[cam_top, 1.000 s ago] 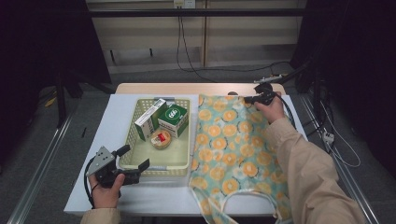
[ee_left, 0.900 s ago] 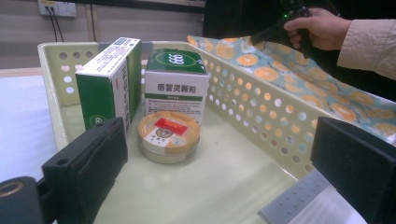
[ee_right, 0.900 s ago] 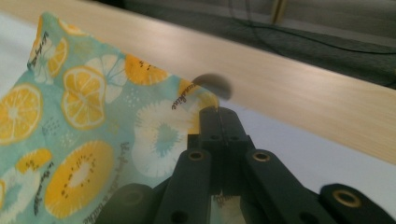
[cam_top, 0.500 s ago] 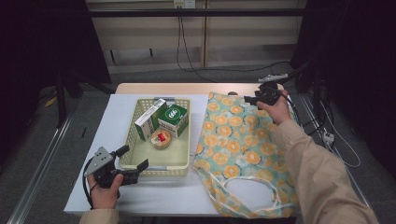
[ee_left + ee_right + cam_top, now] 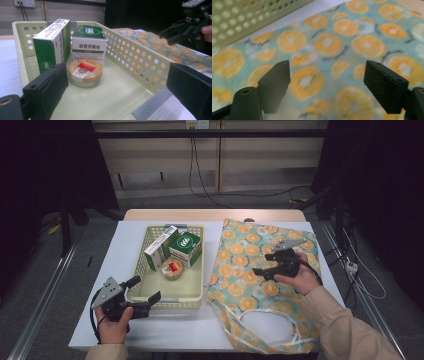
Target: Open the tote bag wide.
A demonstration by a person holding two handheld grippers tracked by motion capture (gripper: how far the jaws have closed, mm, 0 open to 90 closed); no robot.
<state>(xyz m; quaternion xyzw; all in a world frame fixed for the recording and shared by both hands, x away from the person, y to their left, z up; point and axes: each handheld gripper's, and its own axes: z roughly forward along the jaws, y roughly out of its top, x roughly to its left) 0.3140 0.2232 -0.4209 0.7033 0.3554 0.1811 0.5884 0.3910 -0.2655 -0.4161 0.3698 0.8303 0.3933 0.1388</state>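
Below right fingers [image 5: 327, 85]: orange-print bag [image 5: 250, 270] | flat, untouched | gap wide

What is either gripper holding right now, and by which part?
Nothing. The right gripper has just been opening, fingers apart above the orange-print bag; the left gripper is open at the basket.

Basket [image 5: 130, 52], two boxes, round tin [image 5: 85, 72]
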